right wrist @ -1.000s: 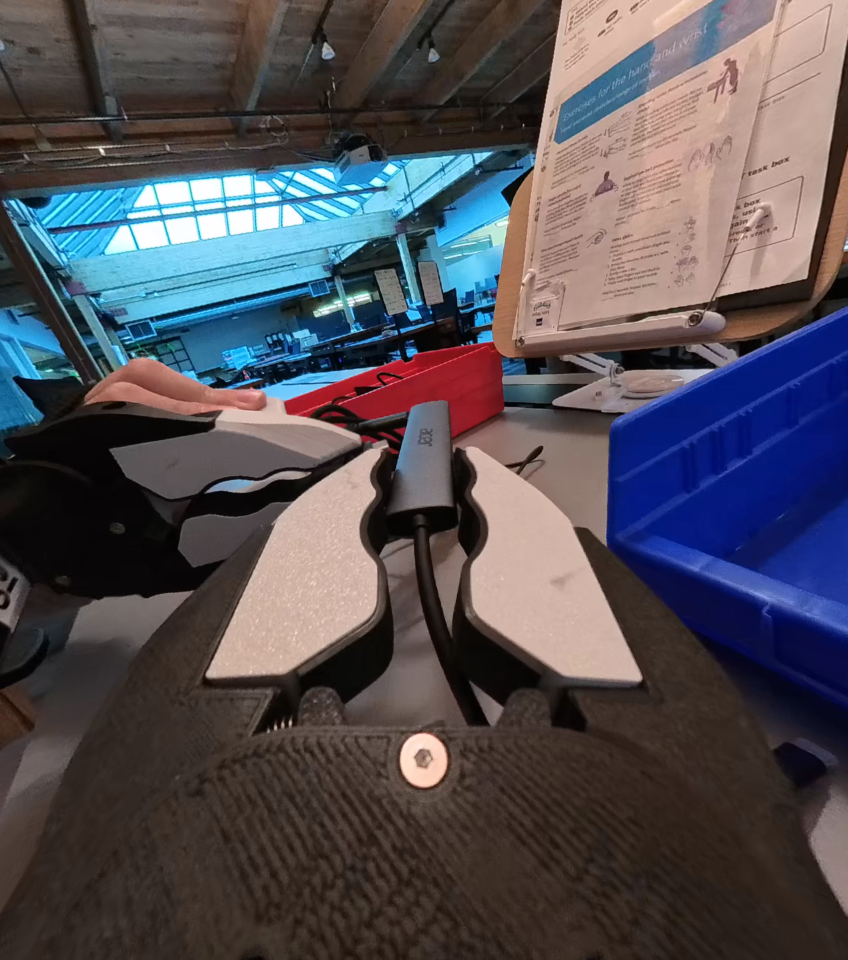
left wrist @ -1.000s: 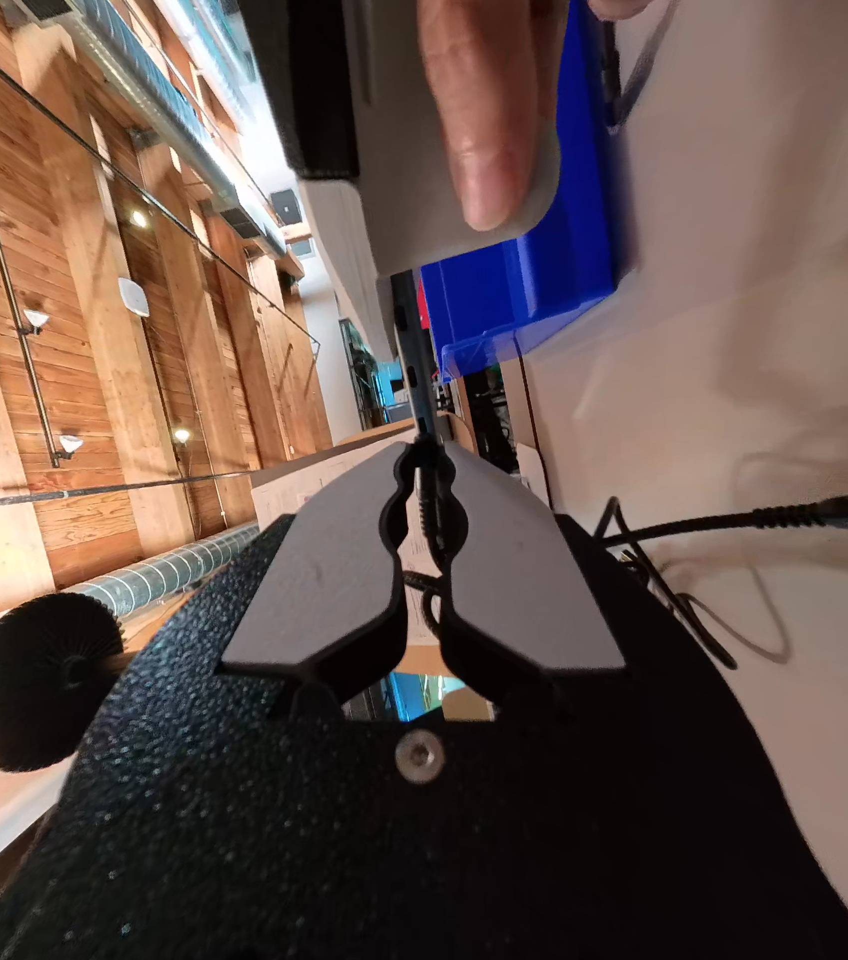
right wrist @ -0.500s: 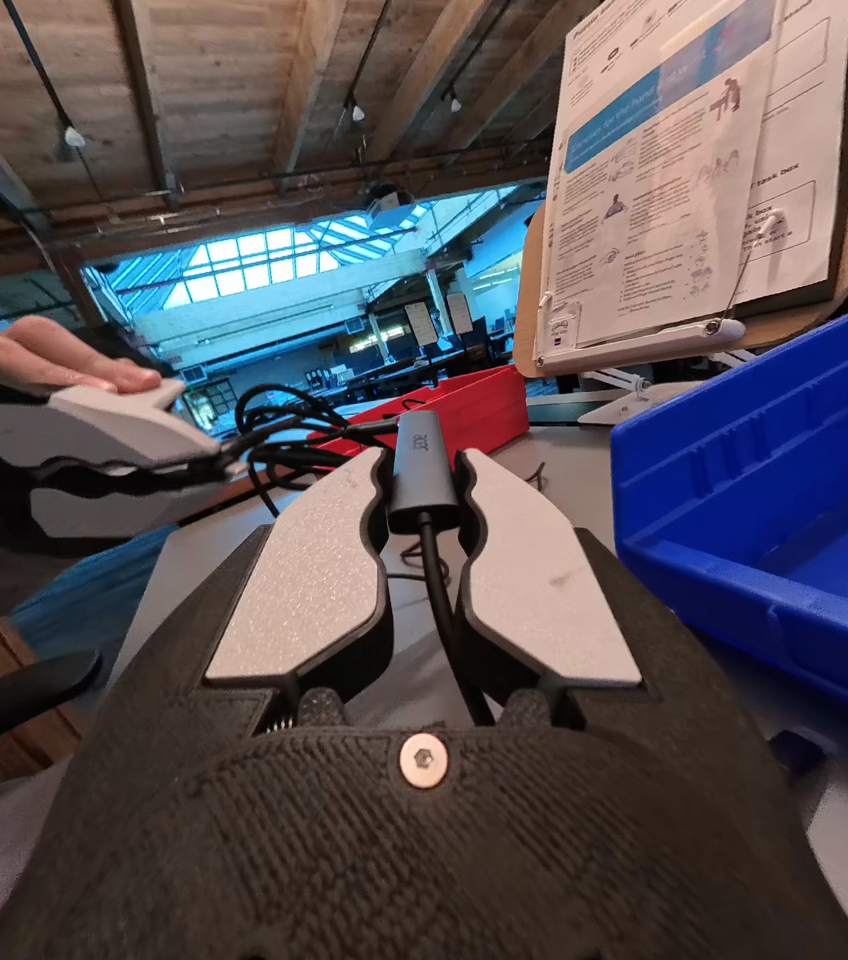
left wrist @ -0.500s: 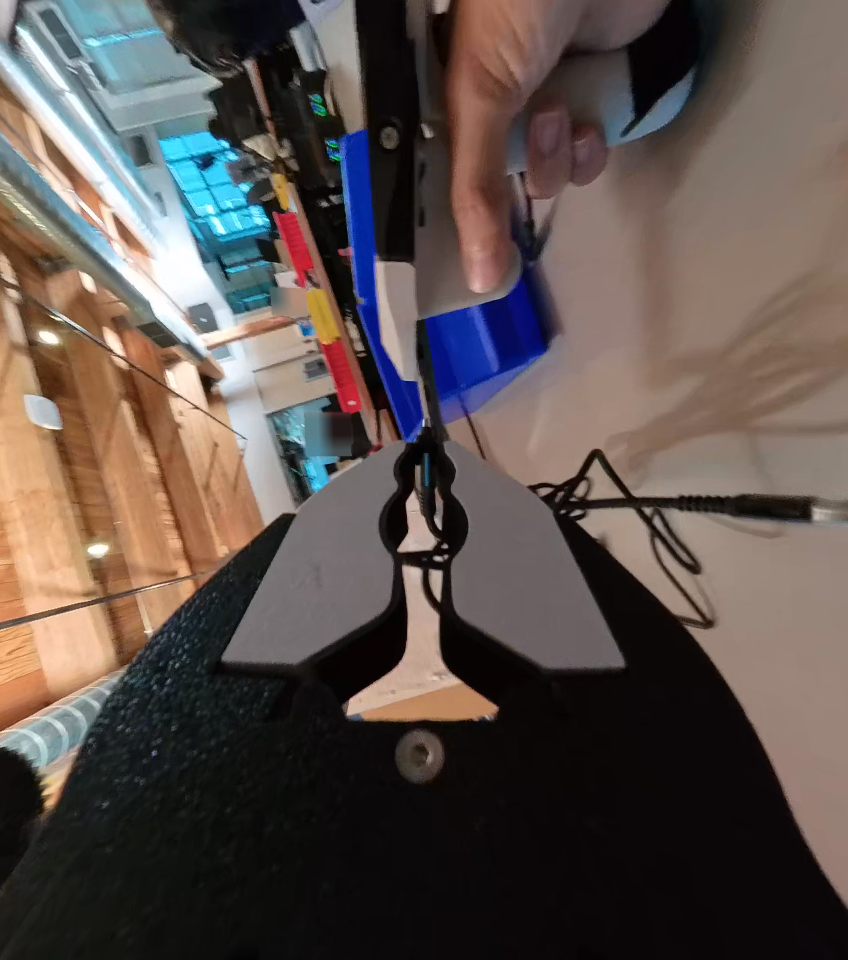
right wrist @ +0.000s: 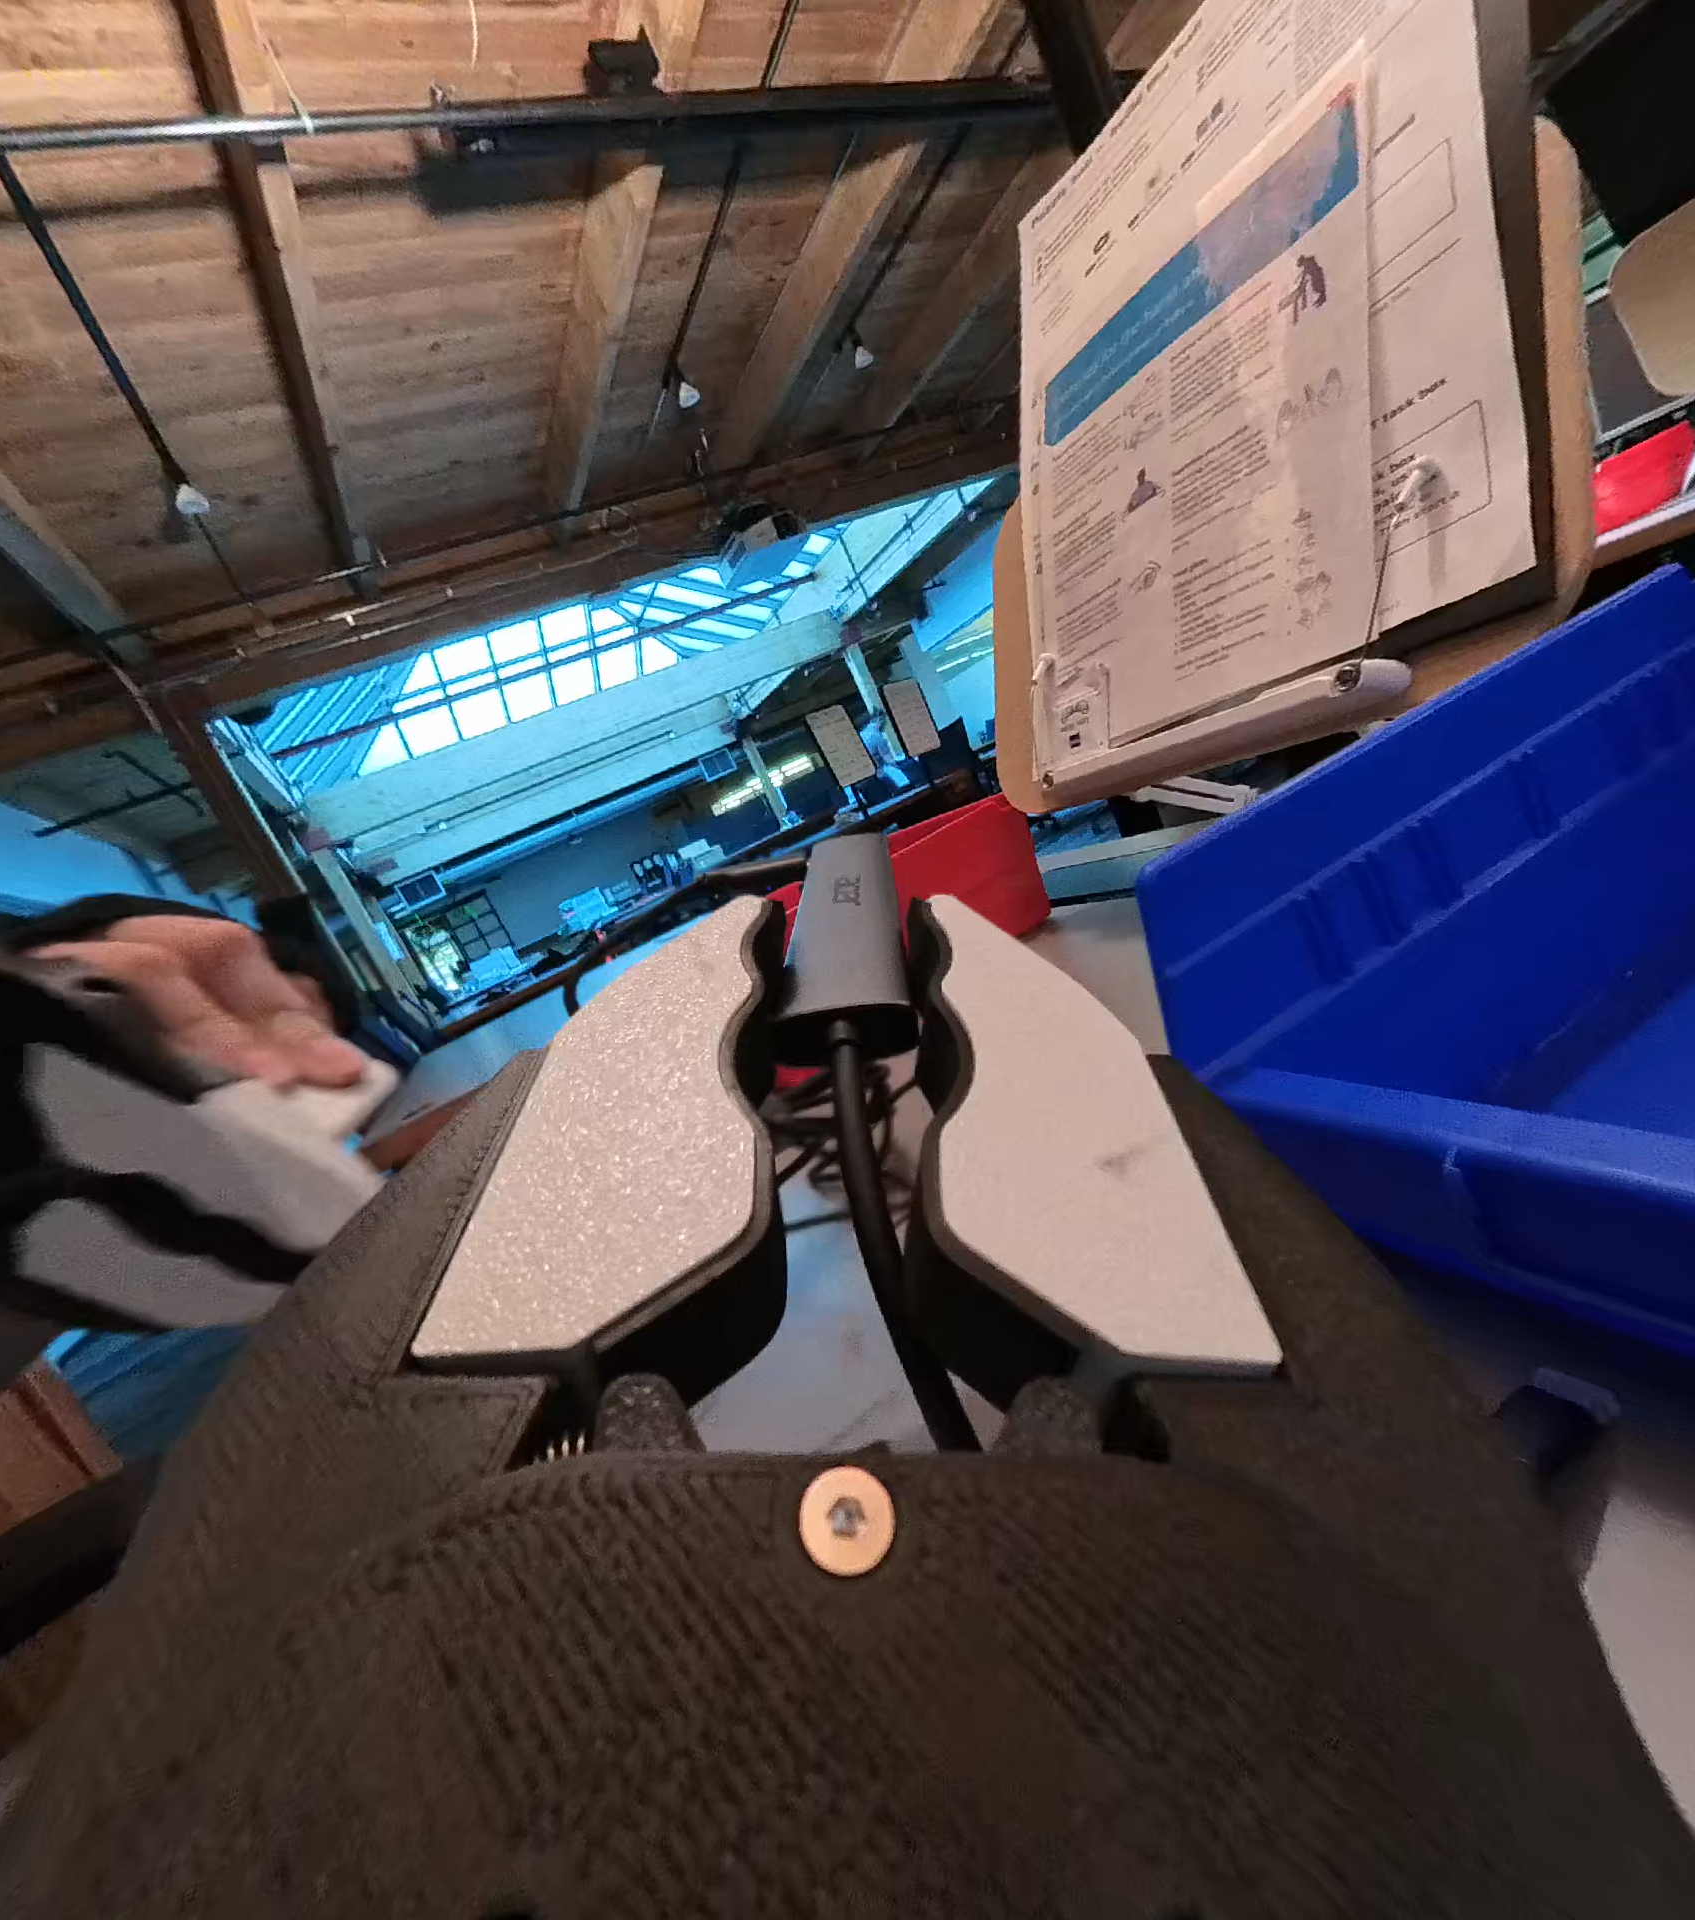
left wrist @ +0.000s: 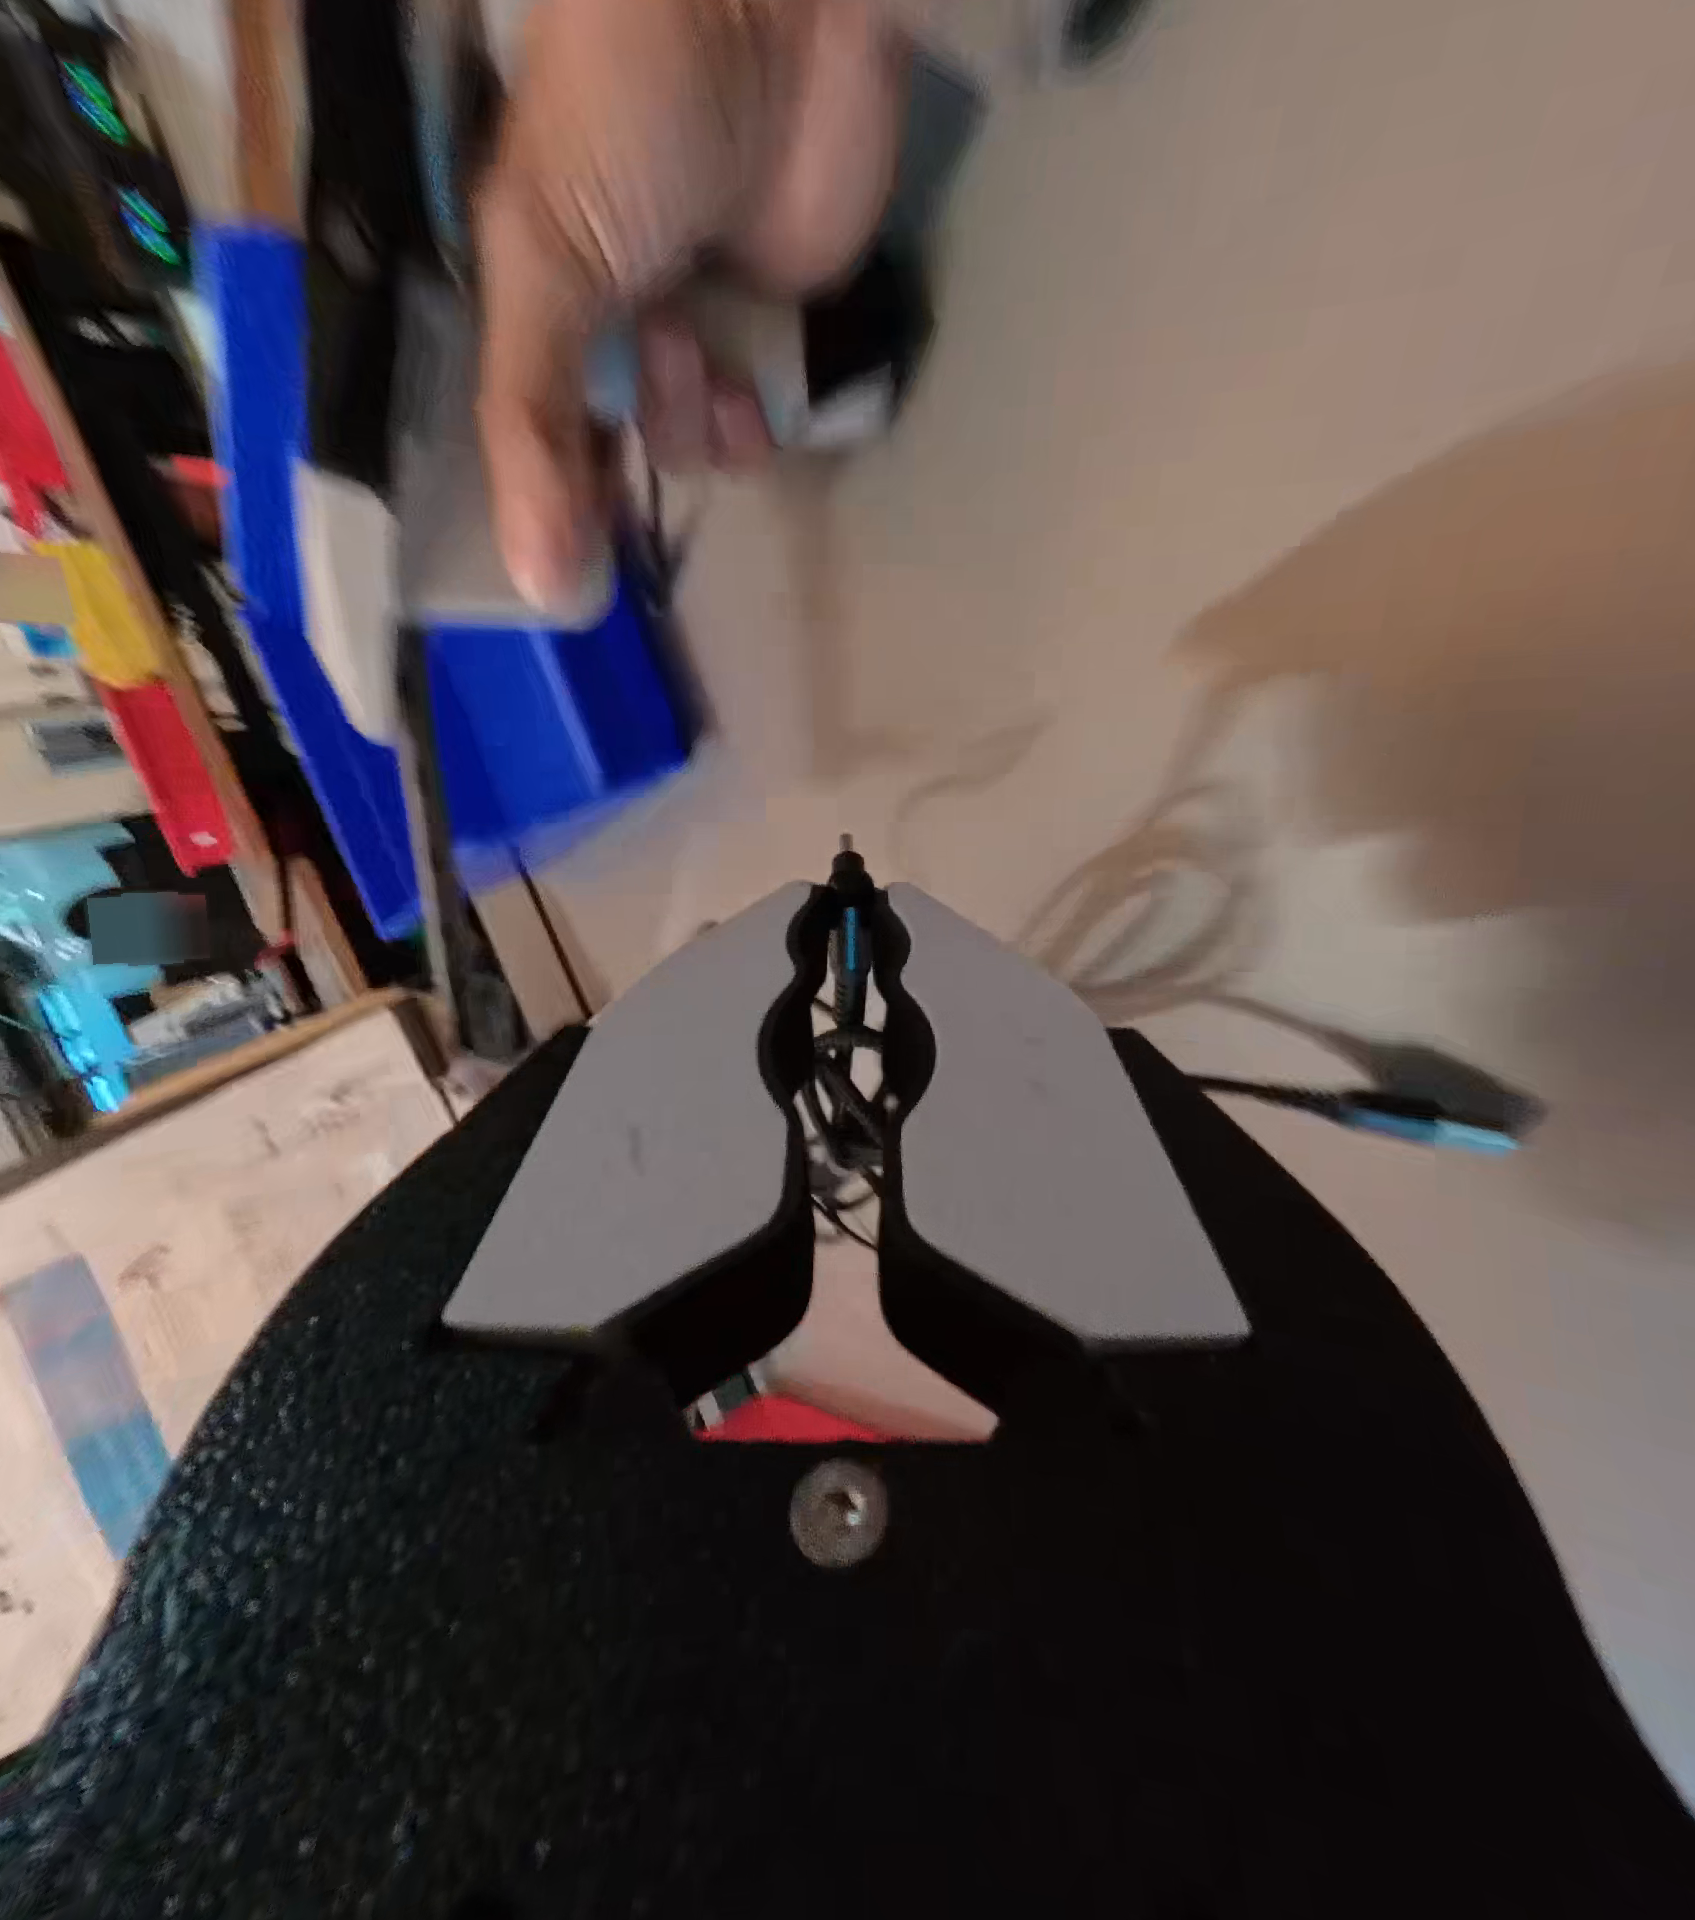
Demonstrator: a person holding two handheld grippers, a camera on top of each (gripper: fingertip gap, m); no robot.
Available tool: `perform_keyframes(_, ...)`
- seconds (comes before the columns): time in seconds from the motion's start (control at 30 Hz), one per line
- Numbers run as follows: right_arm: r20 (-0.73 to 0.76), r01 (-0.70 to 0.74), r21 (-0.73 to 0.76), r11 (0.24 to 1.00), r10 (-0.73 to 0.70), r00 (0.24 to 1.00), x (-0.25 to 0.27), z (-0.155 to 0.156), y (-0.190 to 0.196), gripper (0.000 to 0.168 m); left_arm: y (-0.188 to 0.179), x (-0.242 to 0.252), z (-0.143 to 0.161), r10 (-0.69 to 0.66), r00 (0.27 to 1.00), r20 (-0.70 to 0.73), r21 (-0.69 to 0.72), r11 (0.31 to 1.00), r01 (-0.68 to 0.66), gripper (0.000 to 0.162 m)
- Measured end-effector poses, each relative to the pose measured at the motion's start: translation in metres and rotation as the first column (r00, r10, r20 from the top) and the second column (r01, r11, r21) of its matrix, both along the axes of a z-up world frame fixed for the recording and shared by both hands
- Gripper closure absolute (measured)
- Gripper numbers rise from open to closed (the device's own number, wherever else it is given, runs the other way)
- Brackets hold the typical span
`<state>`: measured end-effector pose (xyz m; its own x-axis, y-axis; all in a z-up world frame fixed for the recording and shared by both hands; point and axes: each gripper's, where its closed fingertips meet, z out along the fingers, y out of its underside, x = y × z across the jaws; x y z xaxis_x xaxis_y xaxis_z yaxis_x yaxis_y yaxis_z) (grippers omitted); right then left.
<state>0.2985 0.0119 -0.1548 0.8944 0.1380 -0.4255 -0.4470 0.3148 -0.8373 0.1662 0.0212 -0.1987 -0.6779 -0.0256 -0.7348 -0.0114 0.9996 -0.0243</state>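
Note:
My left gripper [left wrist: 848, 904] is shut on a thin black cable [left wrist: 845, 1049], tangled between its fingers, with a small plug tip poking out in front. A loose plug end [left wrist: 1414, 1117] of the cable hangs to the right over the beige table [left wrist: 1238, 364]. My right gripper [right wrist: 843, 920] is shut on a dark grey adapter block [right wrist: 848, 935], whose black cord [right wrist: 874, 1226] runs back between the fingers. In the left wrist view the right gripper and a hand [left wrist: 635, 260] show blurred ahead. In the right wrist view the left gripper [right wrist: 199, 1174] and a hand on it show at the left.
A blue bin [right wrist: 1508, 1018] stands close on the right in the right wrist view; it also shows in the left wrist view [left wrist: 552, 727]. A red bin [right wrist: 978, 862] lies behind the adapter. A stand holding printed sheets [right wrist: 1258, 416] rises behind the blue bin. My right fingertips sit around 15 cm from my left ones.
The left gripper has swung fast away from the right gripper, pulling the cable; the view is blurred and rotated. The right gripper has tilted upward, holding the adapter still.

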Motion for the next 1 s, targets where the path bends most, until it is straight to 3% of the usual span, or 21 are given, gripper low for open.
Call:
perform_keyframes(0.03, 0.011, 0.002, -0.006, 1.000, -0.002, 1.000, -0.001, 0.000, 0.001, 0.144, -0.015, 0.000, 0.007, -0.029, 0.999, 0.032, -0.021, 0.999, 0.029, 0.155)
perform_keyframes(0.1, 0.039, -0.011, -0.019, 1.000, 0.012, 0.999, -0.006, 0.000, 0.003, 0.144, -0.027, 0.013, 0.026, -0.039, 0.986, 0.159, -0.001, 0.999, 0.039, 0.155)
perform_keyframes(0.17, 0.056, -0.014, -0.033, 0.999, 0.016, 0.998, -0.009, -0.001, 0.005, 0.144, -0.020, 0.035, 0.045, -0.059, 0.945, 0.323, 0.114, 0.993, 0.024, 0.155)
perform_keyframes(0.27, 0.043, -0.024, -0.032, 0.999, 0.025, 0.999, -0.010, -0.001, 0.006, 0.144, -0.013, 0.062, 0.050, -0.098, 0.891, 0.443, 0.177, 0.984, 0.021, 0.155)
perform_keyframes(0.5, 0.106, -0.022, -0.070, 0.997, 0.029, 0.994, -0.018, -0.002, 0.010, 0.144, 0.002, 0.091, 0.027, -0.085, 0.876, 0.475, 0.239, 0.970, -0.036, 0.155)
perform_keyframes(0.7, 0.111, -0.032, -0.079, 0.996, 0.041, 0.993, -0.020, -0.003, 0.012, 0.145, 0.008, 0.091, 0.032, -0.134, 0.852, 0.505, 0.318, 0.947, -0.039, 0.154)
perform_keyframes(1.0, 0.149, -0.031, -0.112, 0.993, 0.047, 0.988, -0.025, -0.005, 0.016, 0.144, 0.013, 0.090, 0.037, -0.130, 0.844, 0.520, 0.325, 0.944, -0.055, 0.155)
